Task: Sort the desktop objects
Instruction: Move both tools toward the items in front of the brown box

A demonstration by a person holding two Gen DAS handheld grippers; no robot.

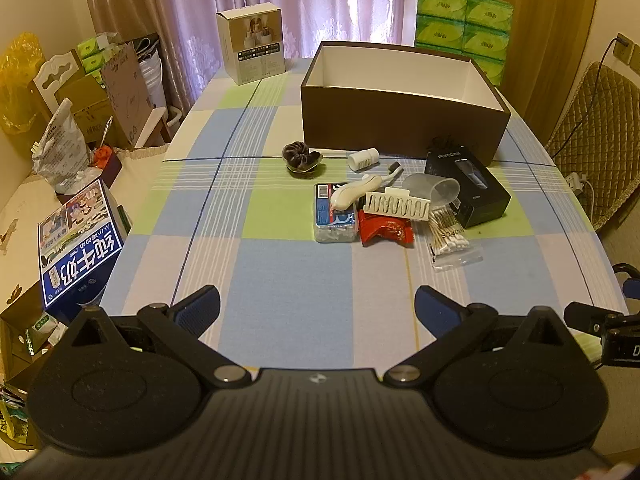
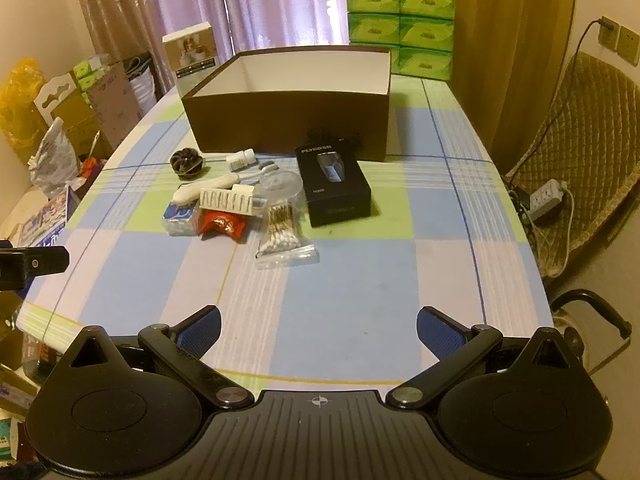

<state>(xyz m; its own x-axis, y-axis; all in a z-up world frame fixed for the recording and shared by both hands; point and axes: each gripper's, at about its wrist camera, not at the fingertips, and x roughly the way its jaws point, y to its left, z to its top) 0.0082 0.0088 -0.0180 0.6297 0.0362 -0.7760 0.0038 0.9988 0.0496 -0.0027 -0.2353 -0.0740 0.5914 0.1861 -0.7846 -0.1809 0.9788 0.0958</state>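
Note:
A brown box [image 1: 400, 120] [image 2: 288, 124] with a white inside stands open at the far middle of the checked table. In front of it lies a heap of small items: a black shaver box [image 1: 470, 184] [image 2: 334, 182], a bag of cotton swabs [image 1: 448, 236] [image 2: 282, 236], a red packet [image 1: 386, 230] [image 2: 222, 224], a white comb-like rack [image 1: 396, 204] [image 2: 228, 200], a blue floss box [image 1: 334, 216] [image 2: 180, 216], a white bottle [image 1: 362, 159] [image 2: 240, 159], a dark scrunchie [image 1: 300, 156] [image 2: 187, 162]. My left gripper [image 1: 318, 312] and right gripper [image 2: 318, 326] hover open and empty over the near table edge.
A white product box [image 1: 252, 42] [image 2: 192, 54] and stacked green tissue packs [image 1: 464, 24] [image 2: 400, 20] stand at the table's far end. A blue milk carton [image 1: 80, 244] and cartons crowd the left. A quilted chair [image 2: 580, 152] with a power strip is on the right.

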